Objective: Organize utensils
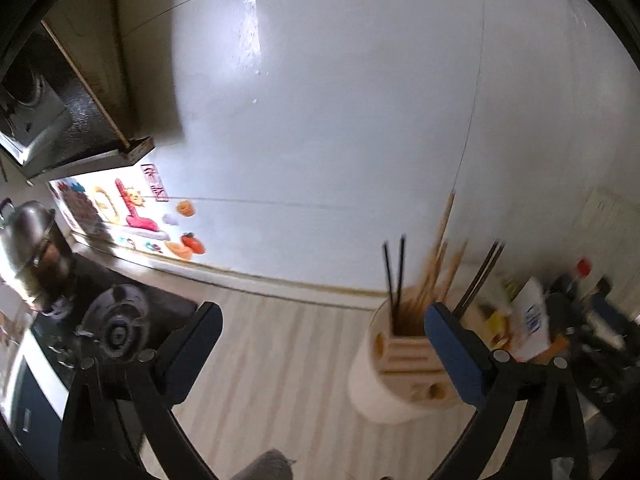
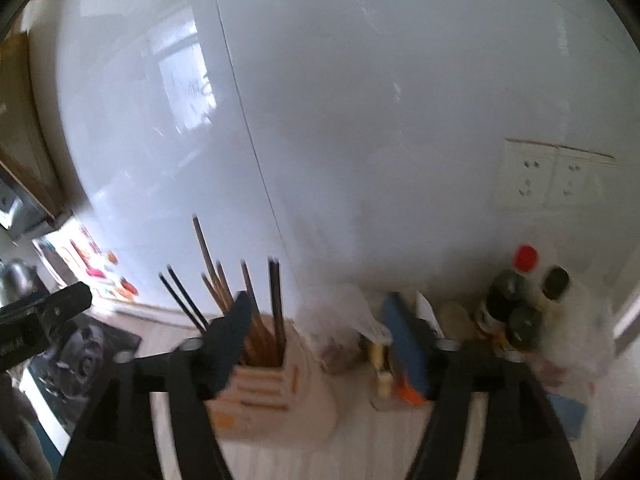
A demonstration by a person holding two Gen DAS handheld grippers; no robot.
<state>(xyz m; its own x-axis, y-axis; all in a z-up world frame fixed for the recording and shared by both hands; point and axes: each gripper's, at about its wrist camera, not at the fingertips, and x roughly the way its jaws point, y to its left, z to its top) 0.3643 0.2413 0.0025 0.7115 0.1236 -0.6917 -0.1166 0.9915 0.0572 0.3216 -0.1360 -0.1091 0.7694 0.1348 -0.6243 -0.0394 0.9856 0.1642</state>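
We find both the left tongs (image 1: 322, 340) and right tongs (image 2: 320, 332) wide and empty. Chopsticks (image 1: 432, 276) stand in the holder (image 1: 400, 376); we judge sorting nearly done

Pale striped countertop (image 1: 280, 360) bearing white chopstick holder (image 1: 384, 392), bottles (image 2: 516, 308), stove (image 1: 116, 328).

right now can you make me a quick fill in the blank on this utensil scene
1. The wooden and black chopsticks stand upright in the pale round ____.
2. The left tool has its jaws ____, with nothing between them.
3. The bottle at the back by the white wall has a ____ cap.
4. Two white wall ____ sit above the dark bottles.

Missing words: holder; open; red; sockets
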